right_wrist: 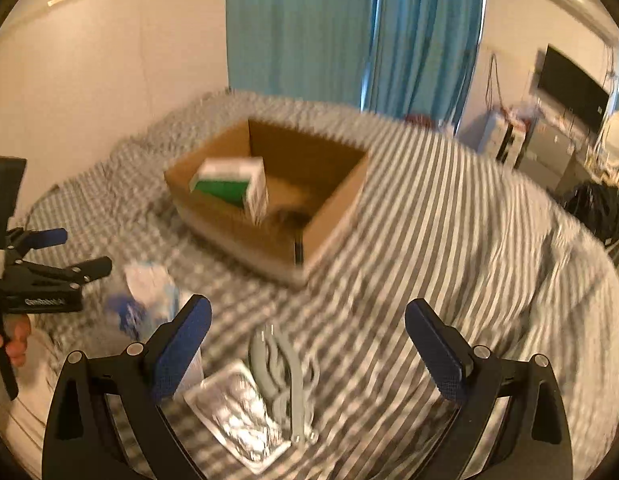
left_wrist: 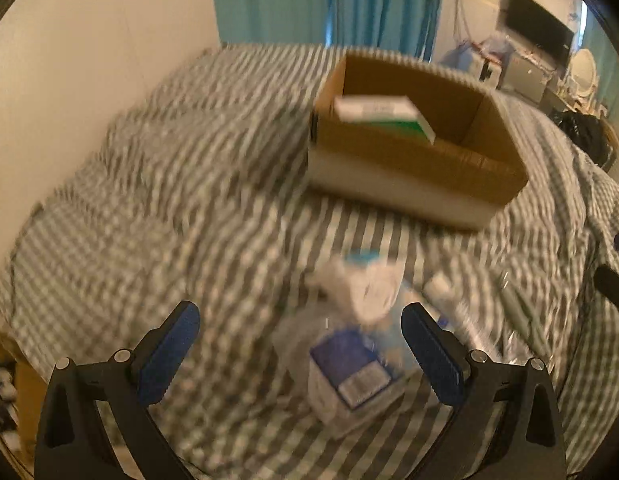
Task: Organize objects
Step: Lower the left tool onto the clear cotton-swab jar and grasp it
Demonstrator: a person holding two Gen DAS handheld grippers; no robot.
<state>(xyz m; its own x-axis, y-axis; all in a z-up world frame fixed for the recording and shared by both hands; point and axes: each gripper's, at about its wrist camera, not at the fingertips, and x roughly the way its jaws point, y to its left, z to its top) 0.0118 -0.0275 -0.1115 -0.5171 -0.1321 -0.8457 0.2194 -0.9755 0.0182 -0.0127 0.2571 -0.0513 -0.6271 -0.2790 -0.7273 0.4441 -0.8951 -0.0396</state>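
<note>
Grey-and-white striped bedding covers a bed set against a pale wall, with turquoise curtains behind it and a dark screen on the far right wall above cluttered furniture. Both views are blurred by motion.

Near the foot of the bed lies a loose scatter: a blue-and-white small box inside clear plastic wrap, a crumpled white packet just beyond it, and, in the right wrist view, a shiny foil blister pack touching a grey looped item whose exact kind is too smeared to tell.

Farther up the bedding sits an open cardboard box. Inside it a green-and-white carton leans tilted against the left wall; the rest of the floor looks mostly bare.

The left gripper hangs over the wrapped small box, fingers spread wide and gripping nothing. The right gripper is likewise wide apart and empty above the blister pack.
</note>
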